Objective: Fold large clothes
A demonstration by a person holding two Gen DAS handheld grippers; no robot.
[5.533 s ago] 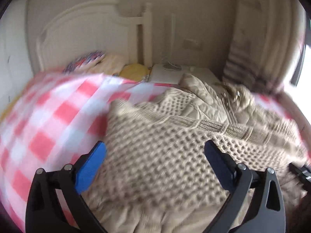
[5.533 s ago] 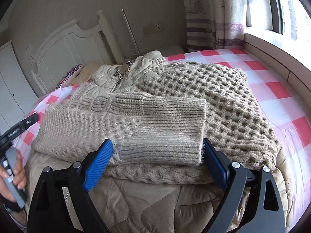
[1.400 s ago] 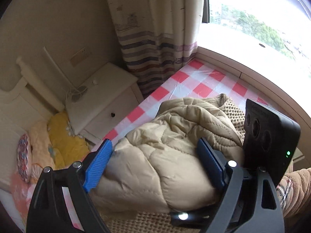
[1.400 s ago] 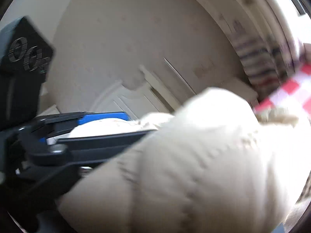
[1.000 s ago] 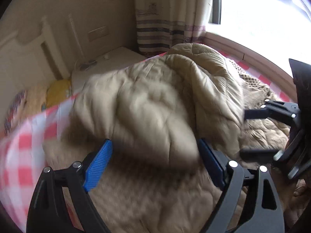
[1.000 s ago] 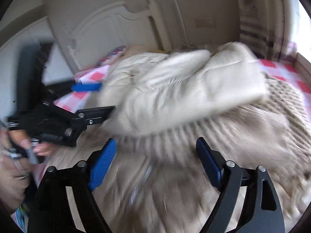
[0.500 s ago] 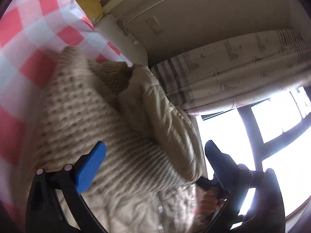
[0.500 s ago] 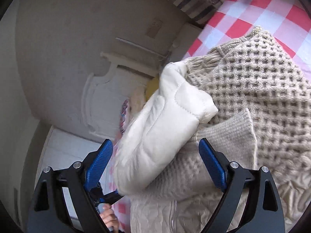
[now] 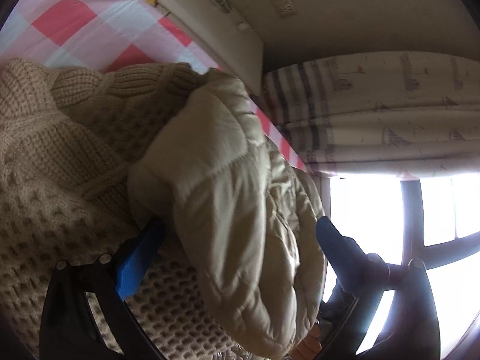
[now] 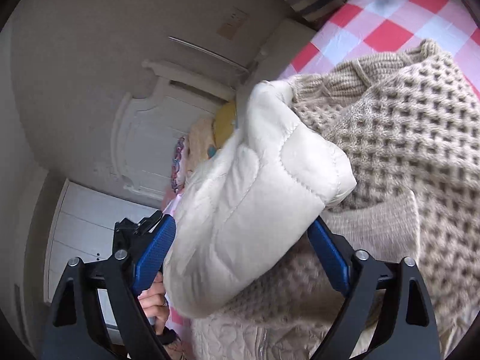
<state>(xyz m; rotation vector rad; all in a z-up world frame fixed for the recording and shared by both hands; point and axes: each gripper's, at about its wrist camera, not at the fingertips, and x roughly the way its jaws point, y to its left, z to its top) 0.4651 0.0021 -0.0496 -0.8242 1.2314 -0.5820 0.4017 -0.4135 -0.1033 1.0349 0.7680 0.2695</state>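
A puffy cream quilted jacket (image 9: pixel 240 180) lies folded into a thick roll on top of a beige waffle-knit sweater (image 9: pixel 60 150) on the bed. My left gripper (image 9: pixel 240 225) is rolled onto its side and stands wide open, with the roll filling the gap between its blue pads. From the other side my right gripper (image 10: pixel 241 225) straddles the same jacket (image 10: pixel 255 195). Its jaws are closing, the pads at the roll's sides with no squeeze showing. The sweater (image 10: pixel 405 120) spreads out to the right. The person's hand (image 10: pixel 153 300) holds the left gripper behind the jacket.
A red and white checked bed cover (image 9: pixel 90 21) lies under the clothes. A white nightstand (image 9: pixel 210 21), a striped curtain (image 9: pixel 375 114) and a bright window (image 9: pixel 375 210) stand beyond the bed. The white headboard (image 10: pixel 156 126) and pillows (image 10: pixel 204 138) are at the bed's head.
Both grippers have rolled onto their sides. The left one has moved in until the jacket roll sits between its jaws. The right jaws have narrowed around the roll.
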